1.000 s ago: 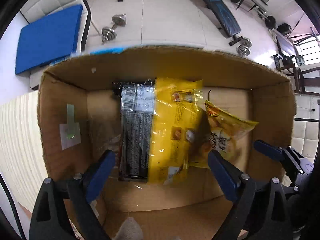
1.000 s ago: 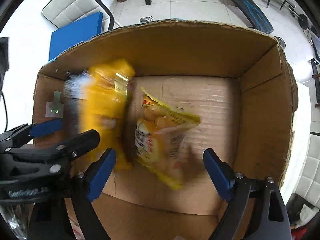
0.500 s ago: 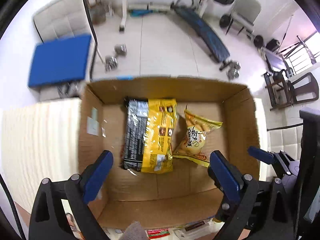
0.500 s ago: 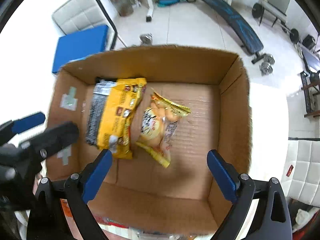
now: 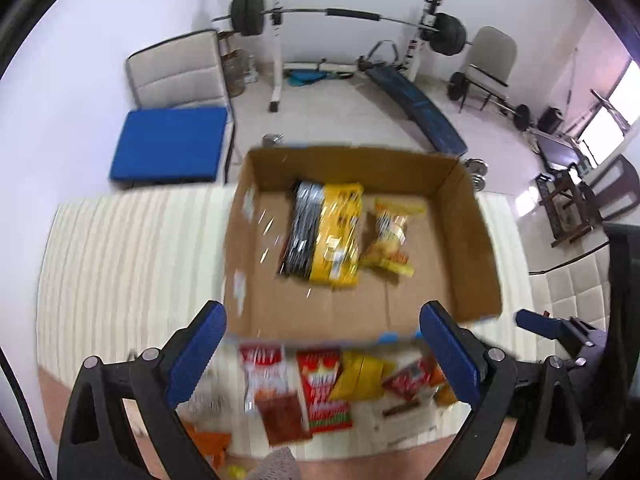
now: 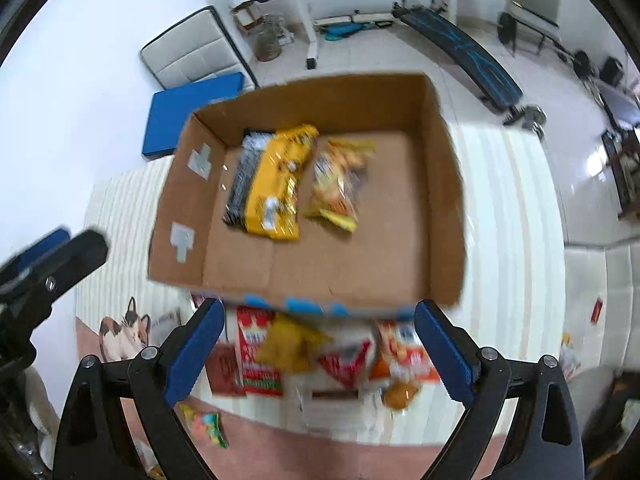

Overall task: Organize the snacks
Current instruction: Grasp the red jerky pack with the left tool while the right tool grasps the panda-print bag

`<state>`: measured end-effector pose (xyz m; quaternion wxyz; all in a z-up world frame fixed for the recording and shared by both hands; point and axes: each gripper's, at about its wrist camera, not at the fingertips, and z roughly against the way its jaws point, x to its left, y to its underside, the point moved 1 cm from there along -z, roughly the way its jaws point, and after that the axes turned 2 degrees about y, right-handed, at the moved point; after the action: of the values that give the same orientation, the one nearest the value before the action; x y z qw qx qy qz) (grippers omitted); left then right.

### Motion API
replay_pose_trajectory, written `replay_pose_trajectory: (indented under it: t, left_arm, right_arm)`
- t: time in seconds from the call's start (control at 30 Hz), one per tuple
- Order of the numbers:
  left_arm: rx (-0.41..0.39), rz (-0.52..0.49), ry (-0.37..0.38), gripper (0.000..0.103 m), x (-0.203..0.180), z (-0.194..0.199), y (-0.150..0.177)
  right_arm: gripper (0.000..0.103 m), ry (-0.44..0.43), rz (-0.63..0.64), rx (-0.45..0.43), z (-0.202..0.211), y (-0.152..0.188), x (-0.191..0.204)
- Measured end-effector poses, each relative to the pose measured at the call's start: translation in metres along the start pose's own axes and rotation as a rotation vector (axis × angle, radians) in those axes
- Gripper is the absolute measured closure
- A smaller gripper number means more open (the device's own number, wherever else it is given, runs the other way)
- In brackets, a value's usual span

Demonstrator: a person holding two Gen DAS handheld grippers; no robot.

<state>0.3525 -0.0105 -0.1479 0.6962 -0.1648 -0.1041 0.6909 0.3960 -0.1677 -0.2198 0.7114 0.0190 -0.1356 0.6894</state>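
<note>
An open cardboard box (image 5: 472, 248) (image 6: 444, 184) stands on a striped cloth. Inside lie a yellow-and-black snack pack (image 5: 324, 232) (image 6: 268, 184) and a smaller orange-yellow snack bag (image 5: 390, 236) (image 6: 340, 184). Several loose snack packets (image 5: 324, 384) (image 6: 320, 356) lie on the cloth in front of the box. My left gripper (image 5: 324, 352) is open and empty, above the near box edge. My right gripper (image 6: 316, 348) is open and empty, also above the near edge. The left gripper shows at the left of the right wrist view (image 6: 44, 260).
A chair with a blue cushion (image 5: 172, 142) stands behind the table at left. A weight bench (image 5: 412, 108) and barbell rack (image 5: 344, 12) are on the floor beyond. A cat-print item (image 6: 124, 332) lies at the near left.
Both grippers have pulled up and back out of the box, leaving the two snack packs lying inside. The loose packets in front of the box have come into view.
</note>
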Motion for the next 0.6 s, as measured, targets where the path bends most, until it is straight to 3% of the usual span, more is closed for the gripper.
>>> replay_pose_trajectory:
  t: [0.23, 0.4, 0.6]
  left_arm:
    - [0.115, 0.097, -0.093, 0.004, 0.015, -0.042, 0.079]
    - [0.253, 0.169, -0.098, 0.004, 0.028, -0.095, 0.12]
    - [0.333, 0.277, -0.078, 0.004, 0.057, -0.129, 0.149]
  right_arm:
    - [0.005, 0.015, -0.135, 0.117, -0.048, 0.043, -0.057]
    - [0.005, 0.044, -0.188, 0.167, -0.099, 0.046, -0.084]
    - [0.008, 0.06, -0.2, 0.231, -0.145, 0.043, -0.097]
